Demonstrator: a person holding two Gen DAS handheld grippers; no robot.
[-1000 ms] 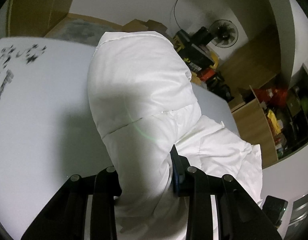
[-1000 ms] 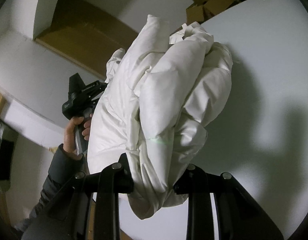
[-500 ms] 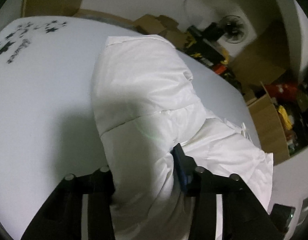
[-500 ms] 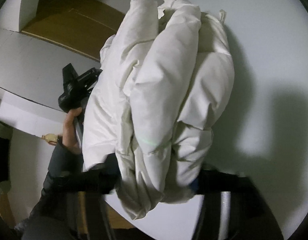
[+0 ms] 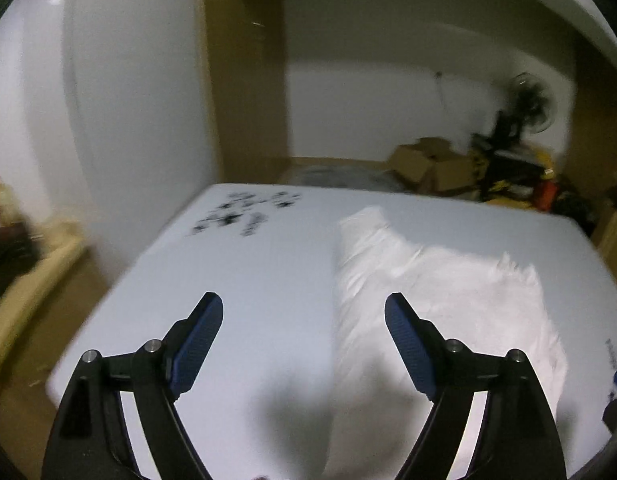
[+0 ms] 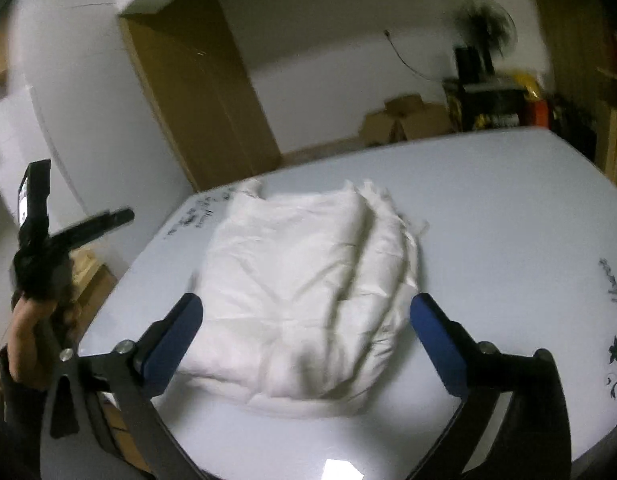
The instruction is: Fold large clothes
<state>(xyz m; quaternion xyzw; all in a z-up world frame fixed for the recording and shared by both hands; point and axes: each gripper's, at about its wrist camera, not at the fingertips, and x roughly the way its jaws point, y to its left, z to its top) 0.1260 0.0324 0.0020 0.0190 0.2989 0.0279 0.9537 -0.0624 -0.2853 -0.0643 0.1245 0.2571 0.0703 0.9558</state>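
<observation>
While both grippers hang above it with jaws opening wide and nothing between them — left gripper (image 5: 304, 306), right gripper (image 6: 306, 306) — the folded white garment (image 6: 308, 284) lies mid-frame on the white table (image 6: 508, 208).

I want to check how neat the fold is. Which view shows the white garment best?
The right wrist view: the whole folded garment lies centred on the table, every edge visible, though blurred. The left wrist view shows it off to the right, blurrier, its near end cut off behind a finger.
</observation>
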